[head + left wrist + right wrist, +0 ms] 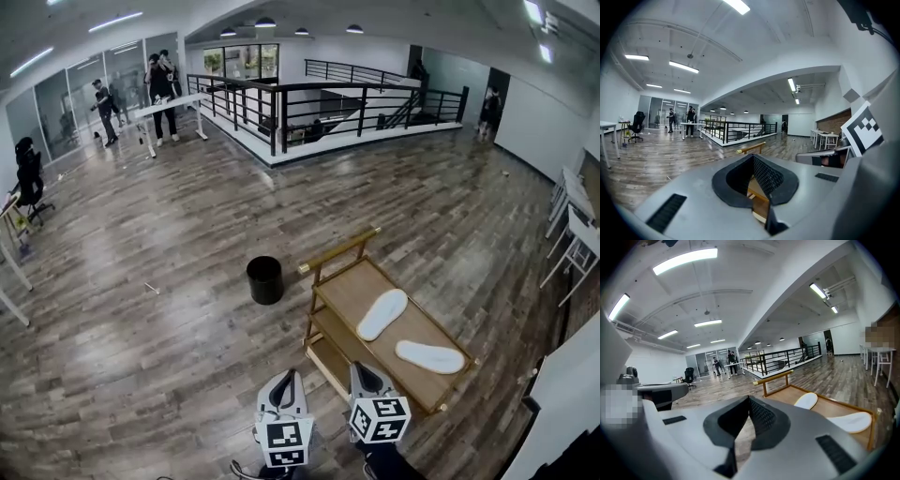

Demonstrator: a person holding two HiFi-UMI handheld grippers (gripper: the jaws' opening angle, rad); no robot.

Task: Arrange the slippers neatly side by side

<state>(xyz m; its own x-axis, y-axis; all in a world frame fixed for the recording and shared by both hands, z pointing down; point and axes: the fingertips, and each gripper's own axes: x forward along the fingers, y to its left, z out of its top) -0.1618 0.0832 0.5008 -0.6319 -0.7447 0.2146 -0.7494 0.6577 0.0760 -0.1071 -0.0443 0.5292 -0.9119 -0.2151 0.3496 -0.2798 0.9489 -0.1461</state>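
1. Head view: we count two white slippers on the wooden cart's top shelf (349, 292), the mid-shelf slipper (382, 314) and the end slipper (429, 356), which lies opposite the handle (339, 250). They are splayed apart.
2. They look light and bendy, so we'd pinch a side rim.
3. Two grippers: the left gripper (289, 377) and the right gripper (362, 371) are both closed and empty.

Bright ceiling strip lights (684, 261), fisheye-warped edges.

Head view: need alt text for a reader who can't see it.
Two white slippers lie apart, angled to each other, on top of a wooden rack. The left gripper and the right gripper, both shut and empty, are at the frame's bottom, short of the rack. A black bin stands on the floor left of it.
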